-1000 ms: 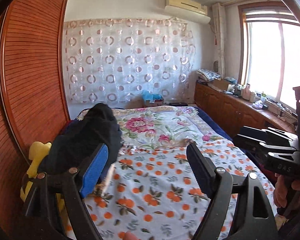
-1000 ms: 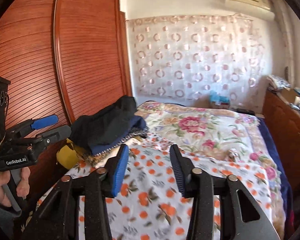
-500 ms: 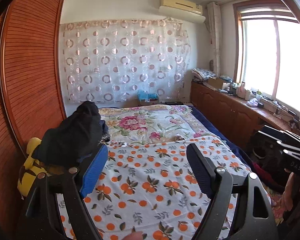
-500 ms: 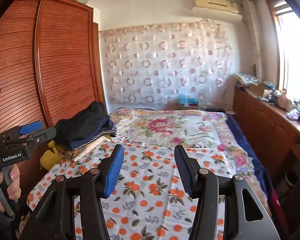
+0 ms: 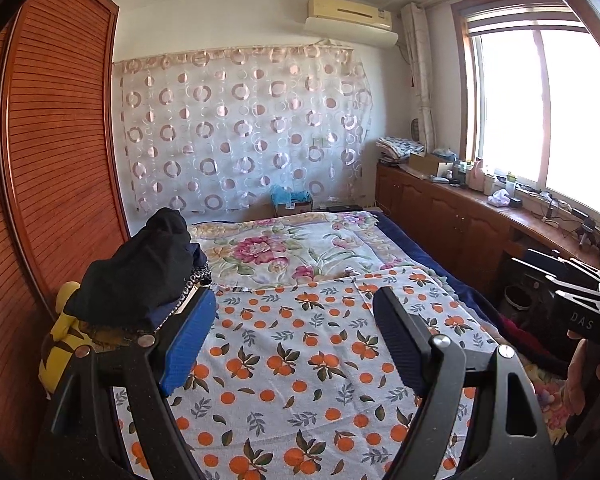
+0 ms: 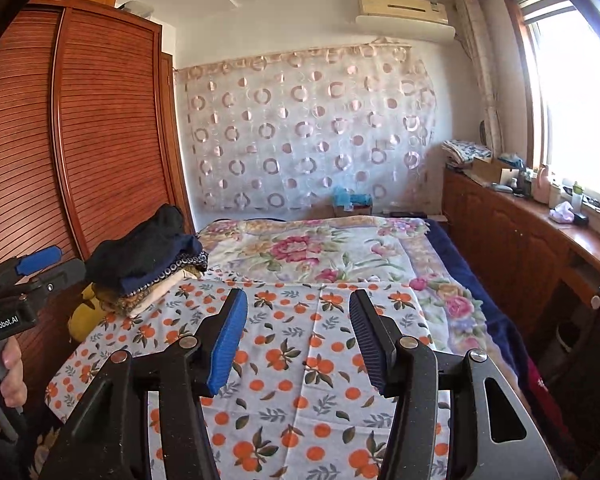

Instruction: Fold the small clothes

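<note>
A stack of folded clothes [image 5: 140, 276] [image 6: 148, 256], topped by a black garment, sits at the left edge of the bed. An orange-print cloth [image 5: 292, 360] [image 6: 300, 364] lies spread flat over the near part of the bed. My left gripper [image 5: 294, 300] hovers open above this cloth, just right of the stack, with nothing between its fingers. My right gripper [image 6: 298, 300] is also open and empty over the middle of the cloth. Each gripper shows at the edge of the other's view, held in a hand: the left gripper [image 6: 20, 280], the right gripper [image 5: 572, 292].
A floral quilt [image 5: 292, 248] covers the far half of the bed. A yellow plush toy [image 5: 60, 340] is wedged beside the stack against the slatted wooden wardrobe [image 5: 52, 160]. A low wooden cabinet [image 5: 460, 216] with clutter runs under the window on the right.
Both grippers have drawn back from the stack and the bed, so more of the room shows. The right jaws stand slightly wider than a second ago.
</note>
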